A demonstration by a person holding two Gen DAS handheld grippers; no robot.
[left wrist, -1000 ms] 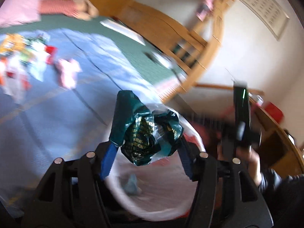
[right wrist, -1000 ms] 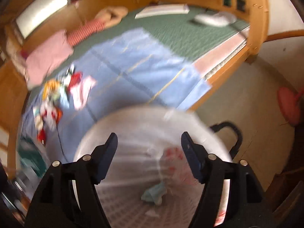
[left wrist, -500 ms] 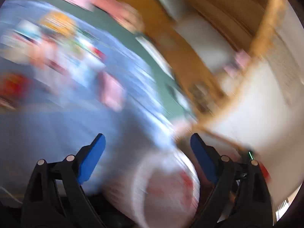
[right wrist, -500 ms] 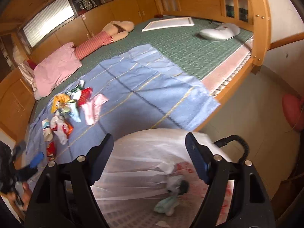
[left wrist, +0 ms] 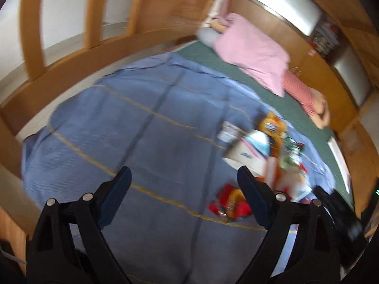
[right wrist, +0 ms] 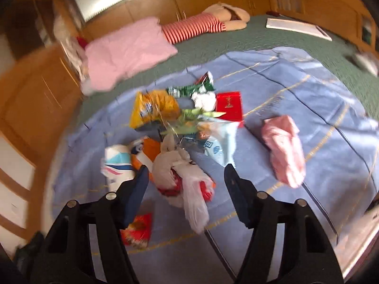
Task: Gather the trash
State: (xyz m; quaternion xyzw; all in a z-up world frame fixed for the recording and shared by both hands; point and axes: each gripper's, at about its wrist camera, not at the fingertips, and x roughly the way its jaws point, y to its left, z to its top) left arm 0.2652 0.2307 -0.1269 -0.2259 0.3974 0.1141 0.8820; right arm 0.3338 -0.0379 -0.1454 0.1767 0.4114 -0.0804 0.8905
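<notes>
Trash lies heaped on the blue sheet, uncollected, while both the left gripper and right gripper hang spread and empty.

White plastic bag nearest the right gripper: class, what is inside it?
Through the white plastic bag something red shows near its middle. The crumpled film hides the rest.

No wording is reading clearly anywhere; the yellow snack bag, at about eleven o'clock in the litter pile, is carrying a dark label, perhaps a brand, blurred beyond reading.
</notes>
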